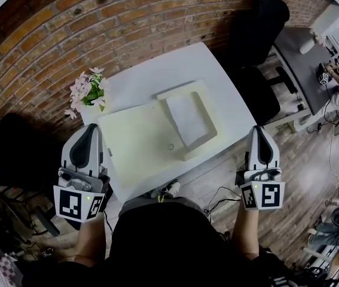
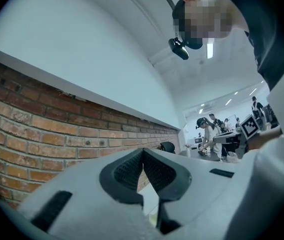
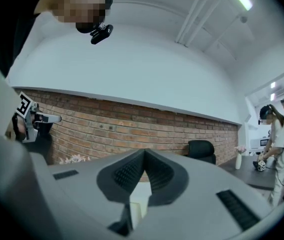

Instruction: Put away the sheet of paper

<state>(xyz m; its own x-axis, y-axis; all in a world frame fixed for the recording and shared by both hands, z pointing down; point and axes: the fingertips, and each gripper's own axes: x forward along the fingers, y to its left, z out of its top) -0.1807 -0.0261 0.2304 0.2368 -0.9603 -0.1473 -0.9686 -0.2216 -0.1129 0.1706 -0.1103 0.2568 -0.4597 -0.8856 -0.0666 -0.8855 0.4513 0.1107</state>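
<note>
A white sheet of paper [image 1: 187,115] lies inside a shallow cream tray [image 1: 202,143] on the white table [image 1: 157,70]. A large cream mat [image 1: 134,145] lies to the tray's left, with a small round thing [image 1: 170,146] near its right edge. My left gripper [image 1: 90,128] is held off the table's near left edge, shut and empty. My right gripper [image 1: 259,129] is off the near right corner, also shut and empty. In the left gripper view the left gripper [image 2: 143,151] has its pads meeting. In the right gripper view the right gripper [image 3: 144,154] looks the same. Both point level toward the brick wall.
A pot of pink flowers [image 1: 88,91] stands at the table's left end. A brick wall [image 1: 97,17] runs behind the table. A black office chair [image 1: 259,46] stands to the right. Farther right, a person [image 3: 277,134] stands by a dark desk [image 1: 304,64].
</note>
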